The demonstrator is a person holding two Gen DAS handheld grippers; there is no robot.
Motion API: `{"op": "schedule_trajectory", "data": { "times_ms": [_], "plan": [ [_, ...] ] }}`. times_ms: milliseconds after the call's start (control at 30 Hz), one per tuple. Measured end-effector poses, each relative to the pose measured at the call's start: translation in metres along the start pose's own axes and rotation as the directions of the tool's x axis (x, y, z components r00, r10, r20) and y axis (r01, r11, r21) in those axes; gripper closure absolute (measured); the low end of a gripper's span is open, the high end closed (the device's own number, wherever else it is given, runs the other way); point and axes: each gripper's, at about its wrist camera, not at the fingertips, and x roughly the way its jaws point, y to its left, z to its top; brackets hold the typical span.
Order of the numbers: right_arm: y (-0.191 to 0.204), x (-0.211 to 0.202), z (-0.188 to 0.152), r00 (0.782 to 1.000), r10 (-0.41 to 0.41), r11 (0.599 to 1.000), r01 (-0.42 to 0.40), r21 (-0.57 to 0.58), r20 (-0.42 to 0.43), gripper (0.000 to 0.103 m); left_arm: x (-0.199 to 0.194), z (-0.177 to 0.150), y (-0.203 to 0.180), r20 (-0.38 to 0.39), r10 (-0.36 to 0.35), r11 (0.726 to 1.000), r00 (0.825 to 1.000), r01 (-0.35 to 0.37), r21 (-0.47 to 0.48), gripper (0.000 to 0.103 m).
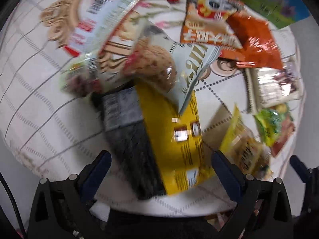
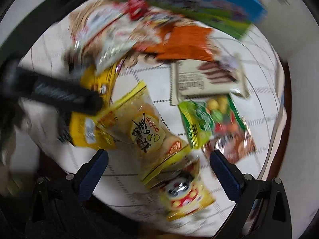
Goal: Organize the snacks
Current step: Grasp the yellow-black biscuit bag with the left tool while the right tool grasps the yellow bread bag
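Snack packets lie scattered on a round table with a white patterned cloth (image 1: 39, 103). My left gripper (image 1: 160, 159) points down, jaws wide apart, over a yellow and black packet (image 1: 171, 139) that lies between its blue fingertips without touching them. A cookie packet (image 1: 153, 67) overlaps that packet's far end. My right gripper (image 2: 159, 157) is open above a yellow egg-snack packet (image 2: 147, 129), and a yellow packet with a cartoon face (image 2: 183, 193) lies just below it. The left gripper's black body (image 2: 59, 95) shows at the left of the right wrist view. Both views are blurred.
Orange packets (image 1: 235, 31), a cream chocolate-stick packet (image 2: 207, 79), a green candy packet (image 2: 205, 119) and a brown packet (image 2: 235, 145) lie toward the right. A white and red bag (image 1: 107, 16) lies far left. A blue and green box (image 2: 199, 6) stands at the table's far edge.
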Motion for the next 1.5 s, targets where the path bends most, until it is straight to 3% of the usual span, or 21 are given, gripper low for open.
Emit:
{"op": "schedule_trajectory", "data": {
  "times_ms": [100,200,367,433,467,567,633,700,833,933,1100,1233,1267,1333,1500],
  "plan": [
    [0.012,0.016,0.008,0.999,-0.027,0.99,0.023,-0.138,-0.022,0.0,0.005,0.0,-0.003,0.035,0.027,0.999,0.999,-0.028,0.023,0.015],
    [0.019,0.035,0.02,0.999,-0.002,0.978,-0.009,-0.206,-0.052,0.0,-0.001,-0.011,-0.001,0.084,0.024,0.997,0.996,-0.03,0.075,0.027],
    [0.026,0.075,0.051,0.989,0.082,0.973,-0.107,-0.206,-0.125,0.006,0.0,-0.039,0.016,0.083,0.075,0.989,0.994,-0.085,0.123,0.027],
    [0.024,0.084,0.061,0.981,0.134,0.978,-0.154,-0.143,-0.141,0.023,0.003,-0.049,0.02,0.099,0.111,0.982,0.989,-0.125,0.142,0.027],
    [0.021,0.089,0.066,0.976,0.156,0.982,-0.17,-0.08,-0.149,0.036,0.003,-0.052,0.022,0.104,0.119,0.98,0.987,-0.134,0.146,0.025],
    [0.001,0.1,0.075,0.964,0.219,0.965,-0.19,0.182,-0.154,0.038,0.006,-0.059,0.023,0.111,0.115,0.979,0.987,-0.132,0.154,0.023],
    [-0.016,0.114,0.071,0.929,0.319,0.88,-0.218,0.423,-0.186,0.038,0.013,-0.06,0.025,0.103,0.114,0.98,0.988,-0.129,0.152,0.021],
    [-0.021,0.122,0.072,0.91,0.379,0.821,-0.245,0.515,-0.17,0.036,0.033,-0.055,0.037,0.1,0.128,0.979,0.987,-0.142,0.147,0.018],
    [-0.017,0.127,0.084,0.928,0.329,0.837,-0.202,0.509,-0.173,0.031,0.051,-0.055,0.042,0.113,0.105,0.987,0.988,-0.118,0.108,0.017],
    [-0.012,0.119,0.076,0.939,0.287,0.855,-0.162,0.493,-0.189,0.03,0.053,-0.061,0.04,0.144,0.122,0.984,0.982,-0.139,0.113,0.02],
    [0.026,0.126,0.058,0.954,0.231,0.866,-0.112,0.488,-0.191,0.03,0.058,-0.081,0.034,0.173,0.148,0.975,0.974,-0.173,0.138,0.02],
    [0.055,0.133,0.052,0.958,0.207,0.869,-0.087,0.487,-0.198,0.03,0.072,-0.08,0.031,0.154,0.136,0.978,0.979,-0.157,0.136,0.019],
    [0.065,0.129,0.032,0.958,0.207,0.868,-0.087,0.488,-0.197,0.03,0.079,-0.08,0.029,0.154,0.133,0.979,0.979,-0.154,0.135,0.019],
    [0.072,0.131,0.028,0.962,0.193,0.867,-0.076,0.493,-0.192,0.033,0.086,-0.075,0.032,0.161,0.133,0.979,0.978,-0.155,0.132,0.02],
    [0.073,0.116,-0.007,0.974,0.154,0.863,-0.05,0.502,-0.168,0.054,0.082,-0.083,0.038,0.196,0.142,0.977,0.97,-0.169,0.131,0.021]
  ]
}}
